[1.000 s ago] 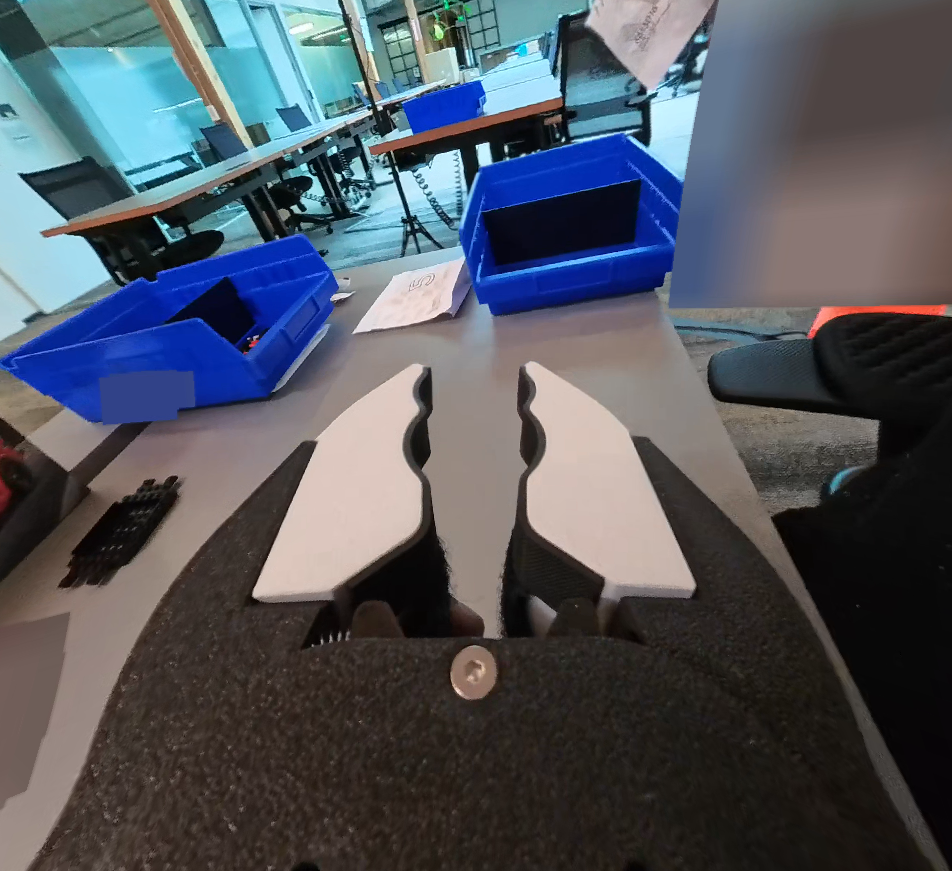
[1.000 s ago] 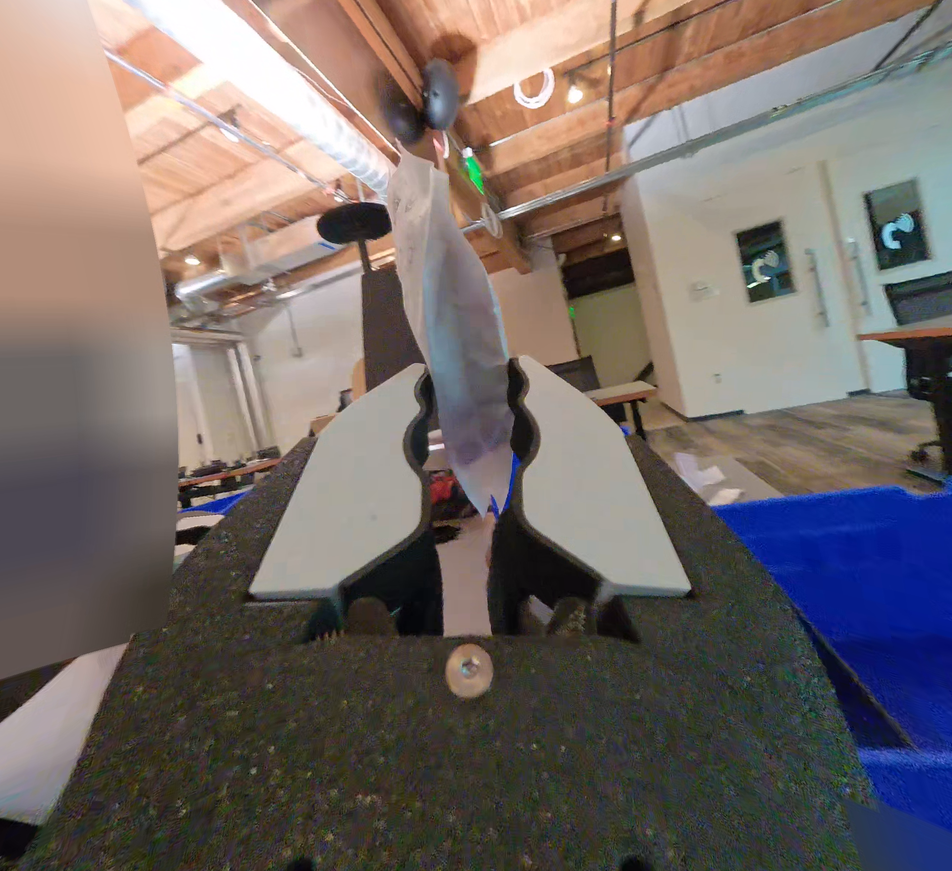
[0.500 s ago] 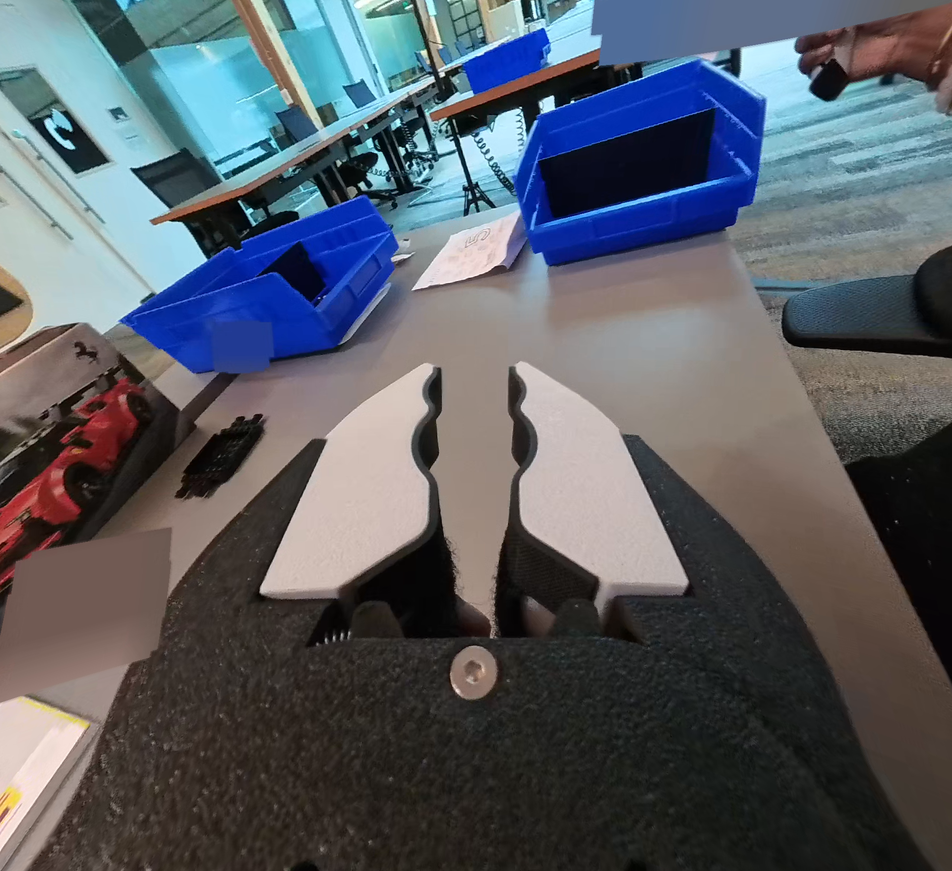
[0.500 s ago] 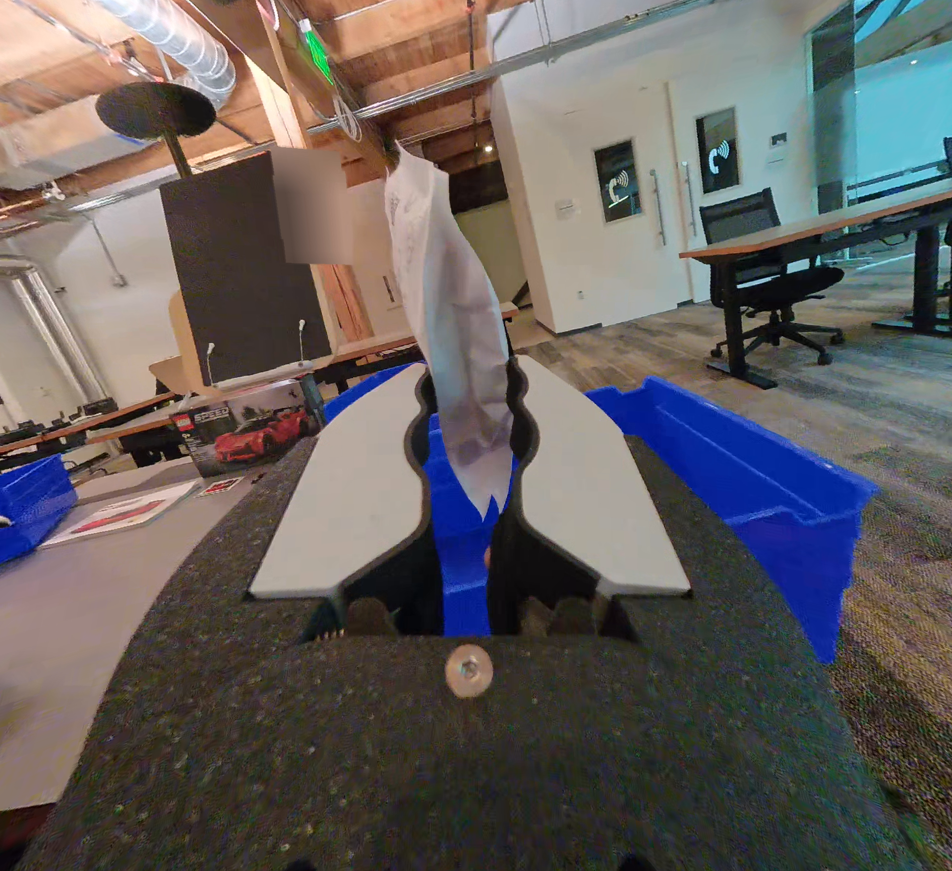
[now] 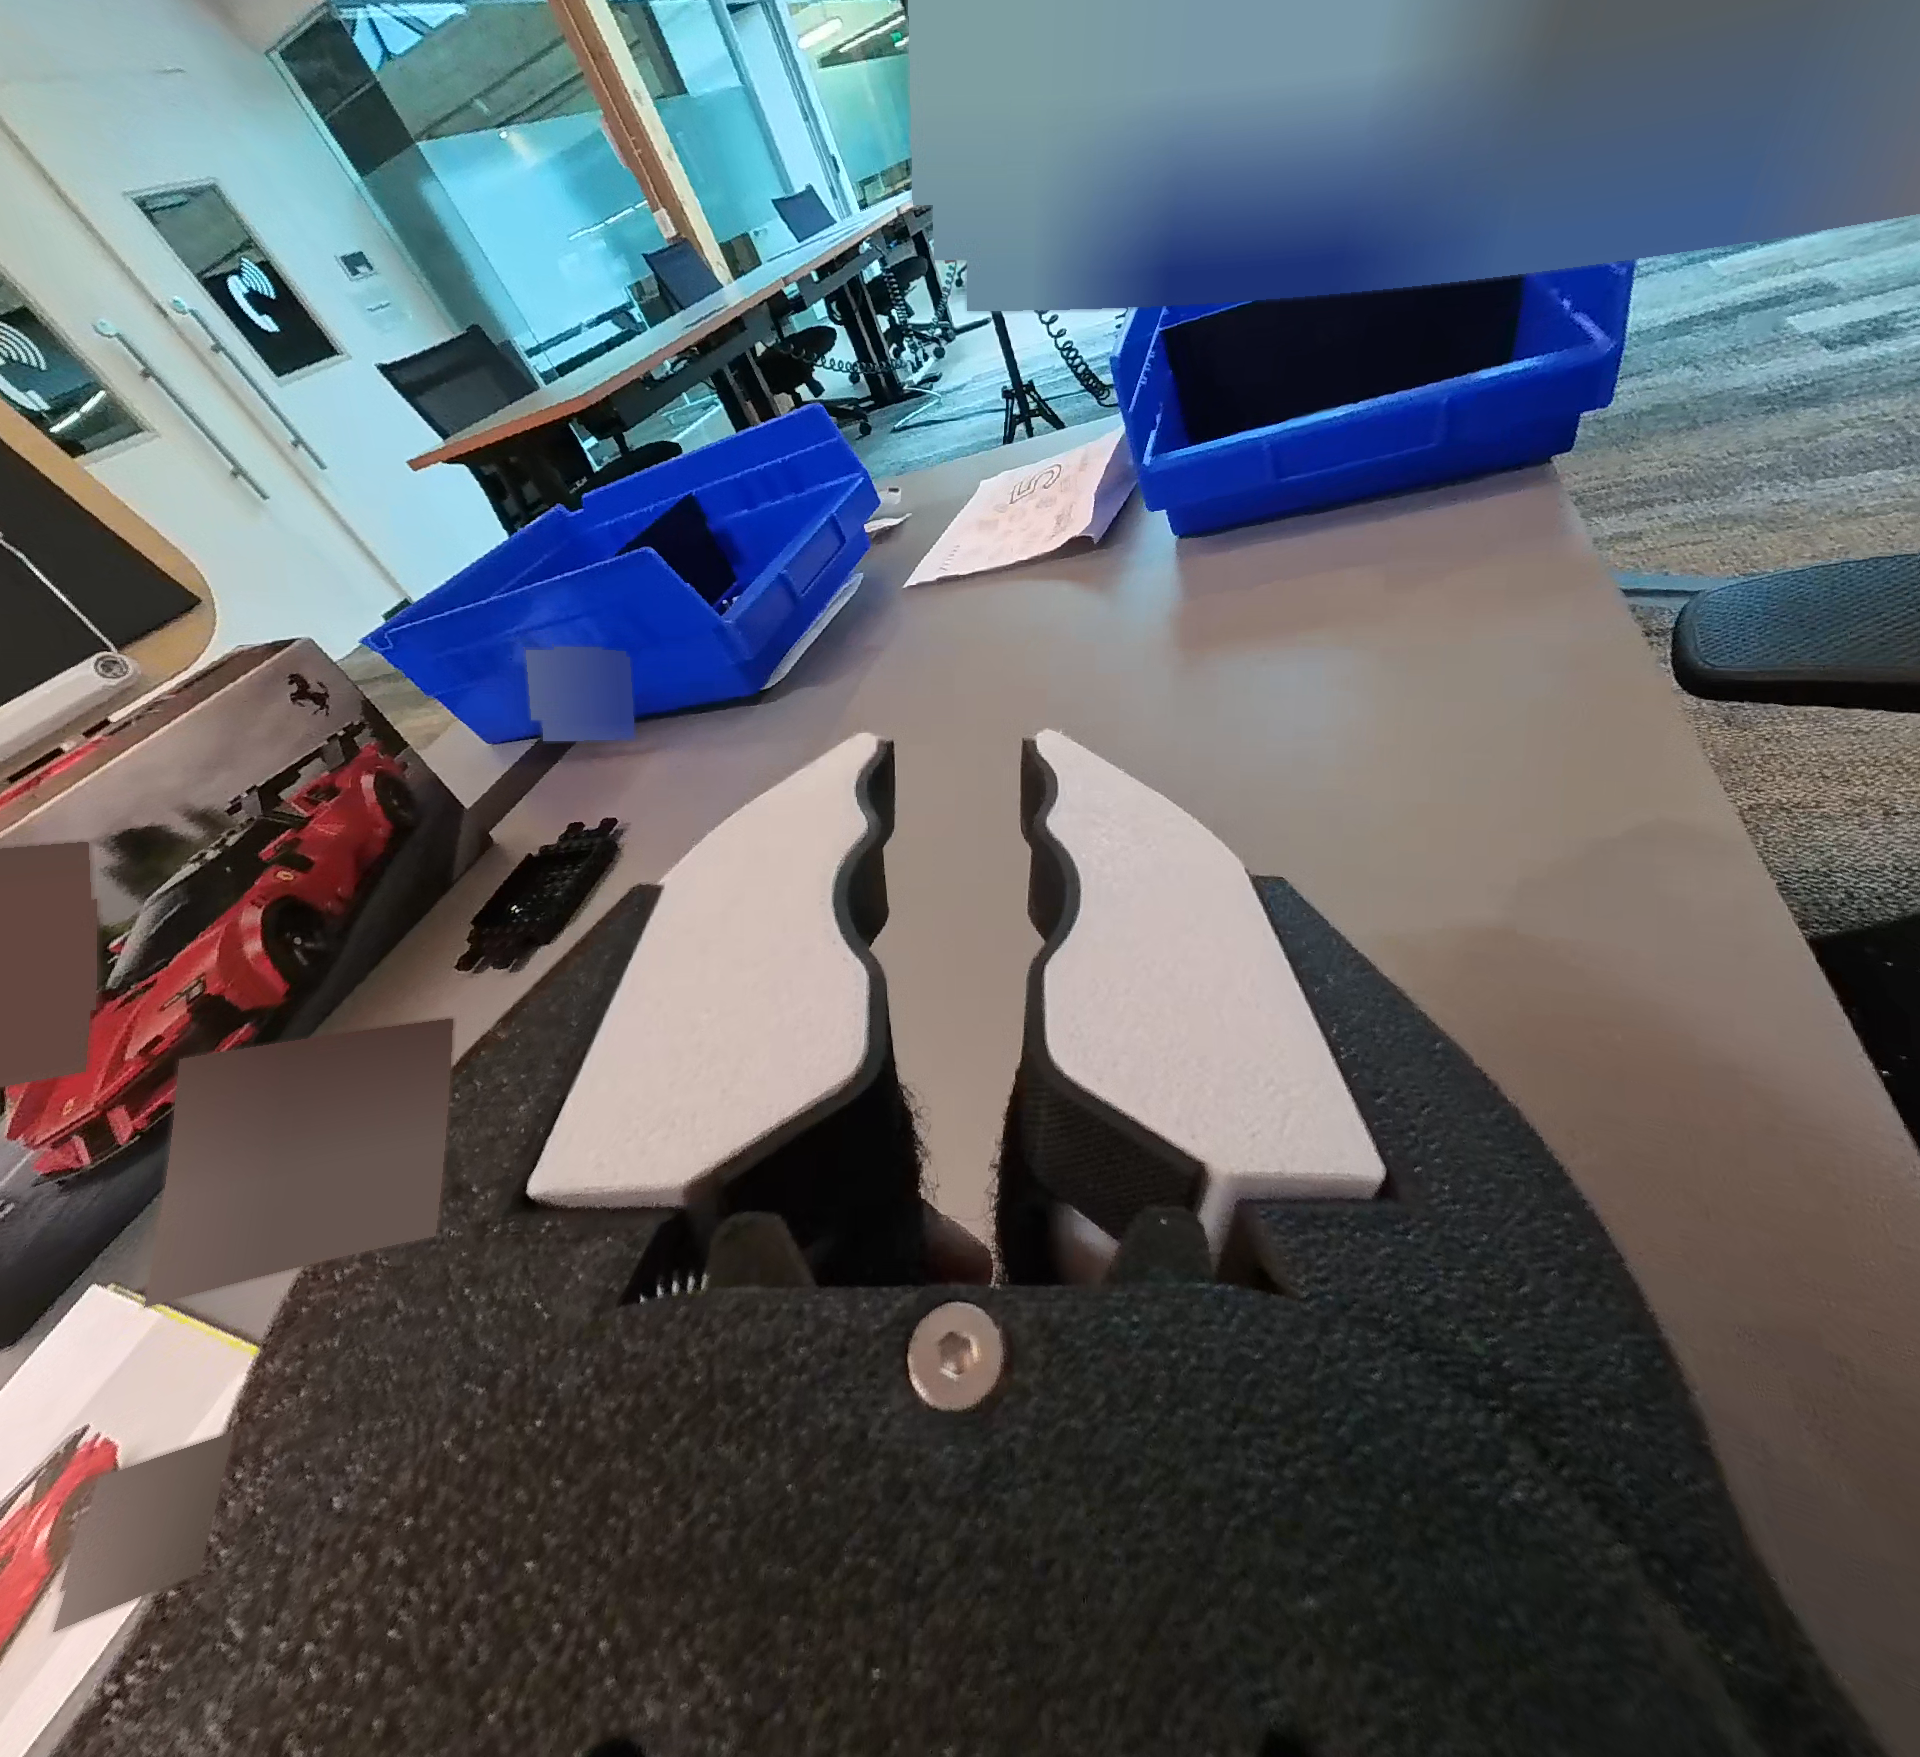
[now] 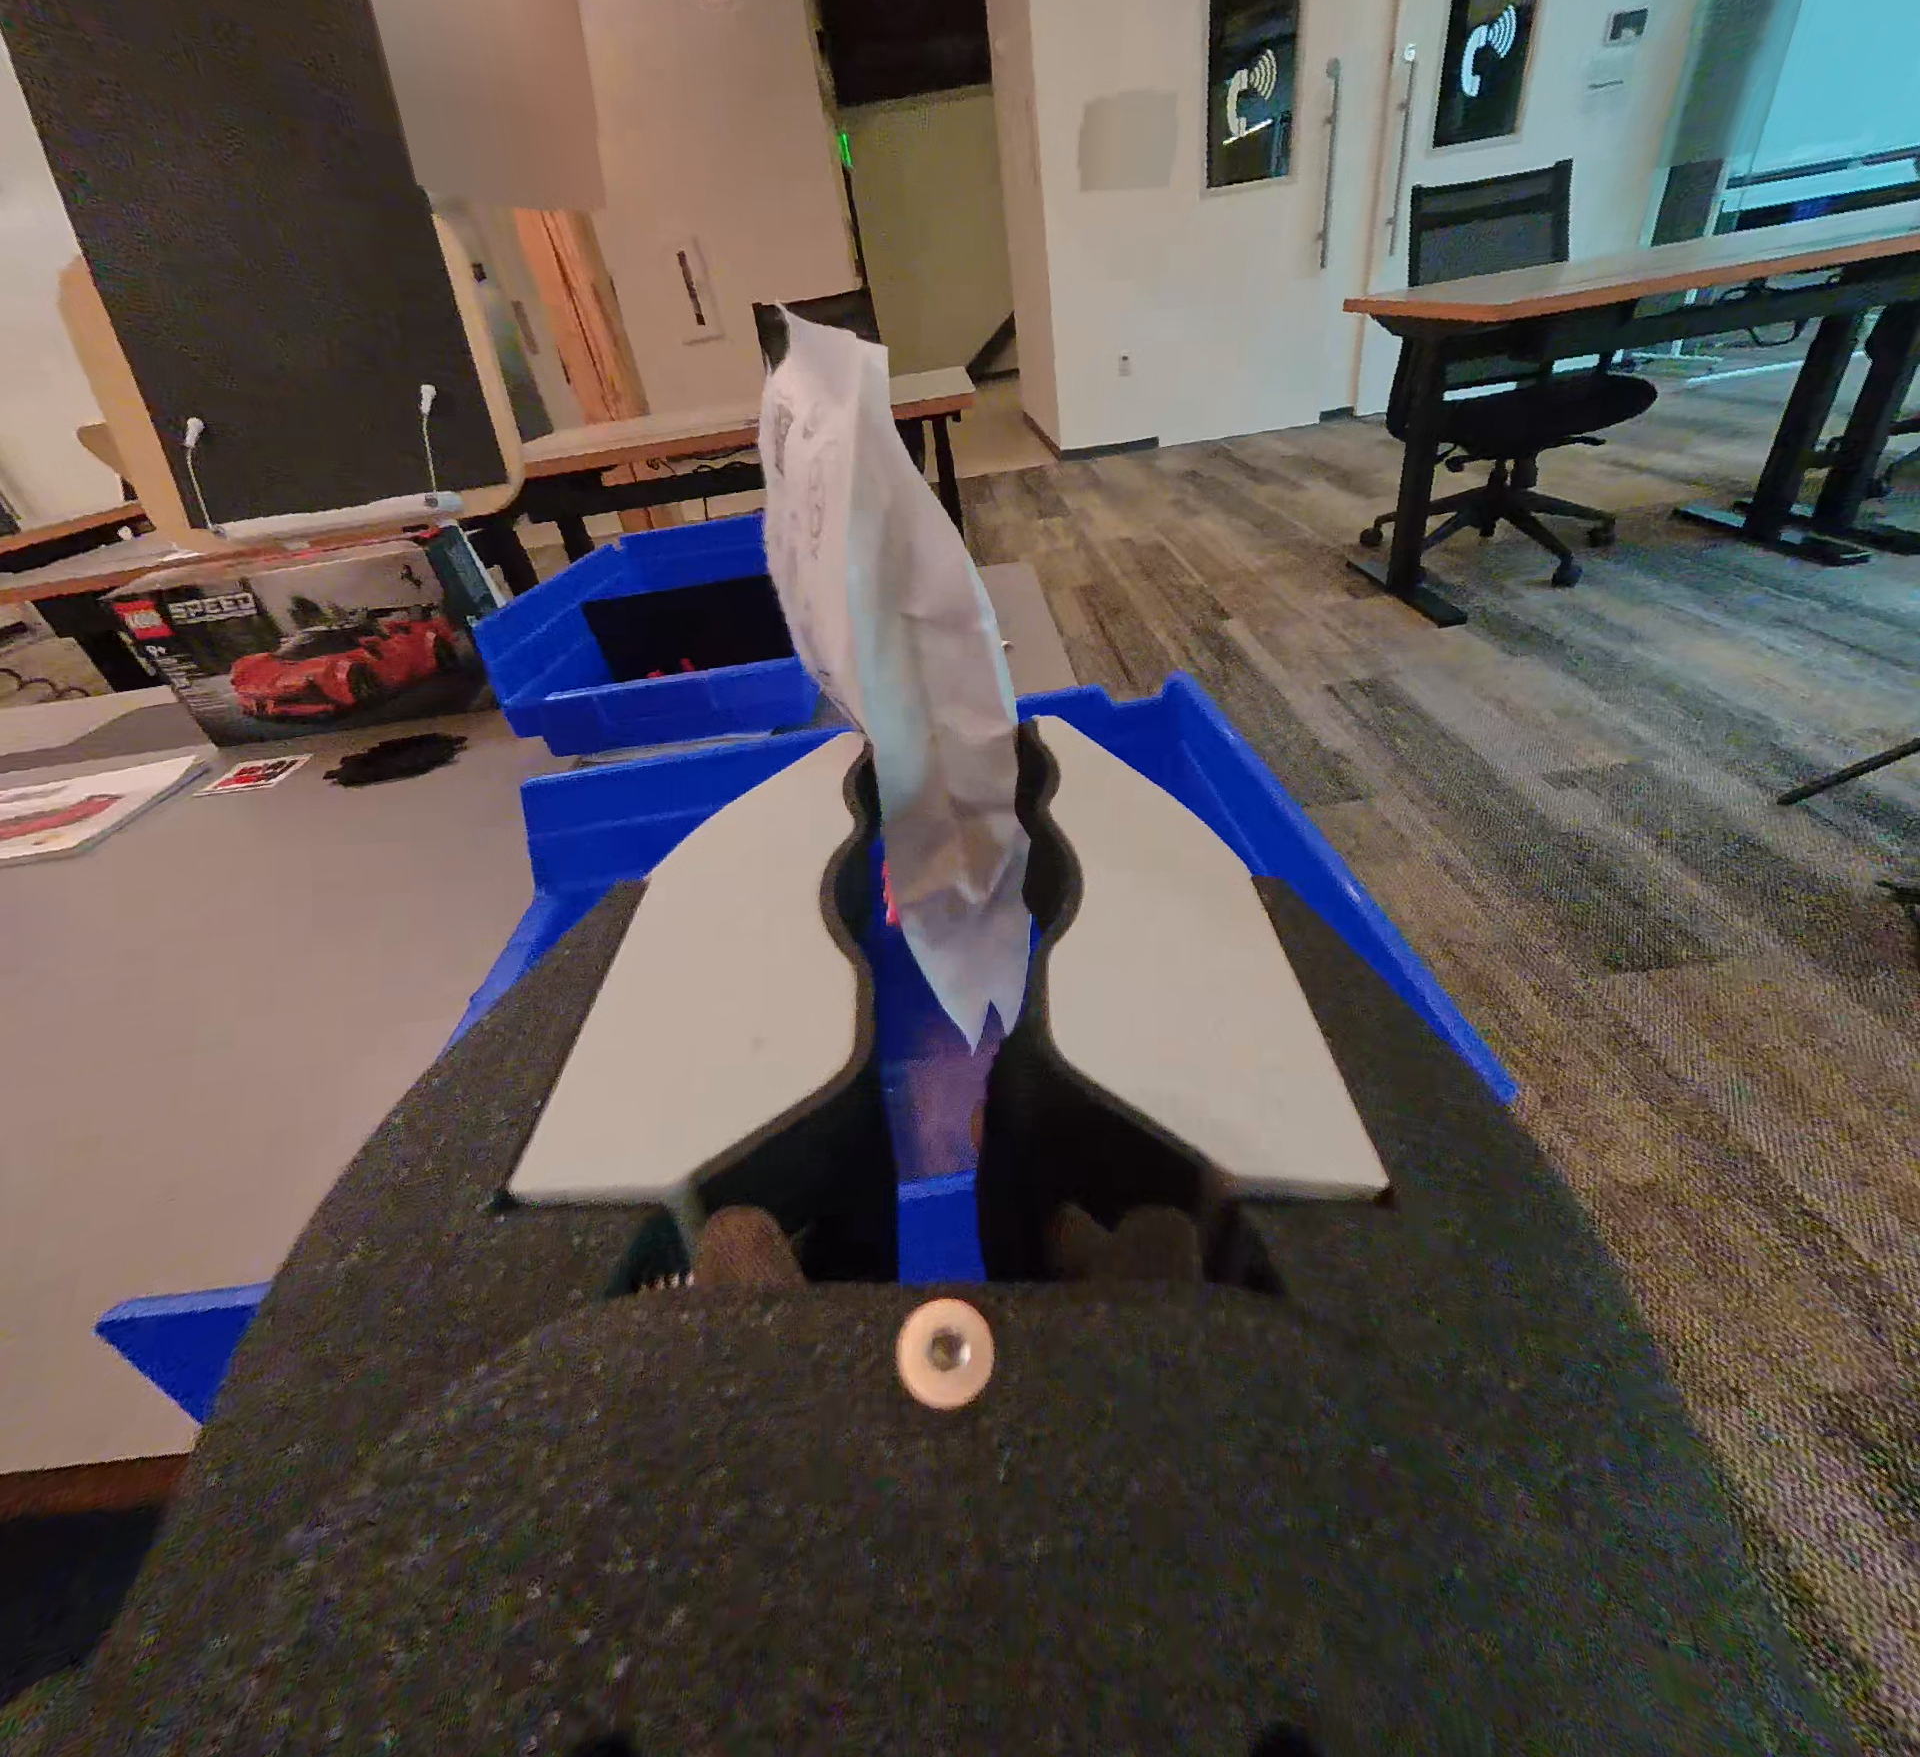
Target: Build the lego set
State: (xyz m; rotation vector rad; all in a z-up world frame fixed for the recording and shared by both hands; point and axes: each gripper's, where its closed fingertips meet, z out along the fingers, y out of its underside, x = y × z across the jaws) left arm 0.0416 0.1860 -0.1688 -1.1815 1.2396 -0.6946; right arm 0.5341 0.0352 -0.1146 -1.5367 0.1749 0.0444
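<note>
right hand-held gripper (image 6: 943, 751): clamps crumpled white paper bag (image 6: 894, 668) above near blue plastic bin (image 6: 1278, 824) | left hand-held gripper (image 5: 958, 751): narrow, empty, over grey table (image 5: 1299, 720)

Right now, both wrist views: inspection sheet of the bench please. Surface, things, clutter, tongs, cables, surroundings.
Surface: grey table, mostly bare ahead of the left tongs.
Things: two blue bins, one far right, one left; white paper packet lying flat between them; boxed toy car set.
Clutter: black plastic piece by the box; booklet and sticker sheet.
Tongs: left tongs parted, nothing between them; right tongs gripping a crumpled white paper bag above a blue bin.
Cables: coiled cord beyond the table.
Surroundings: open office, desks, chairs, carpet.
</note>
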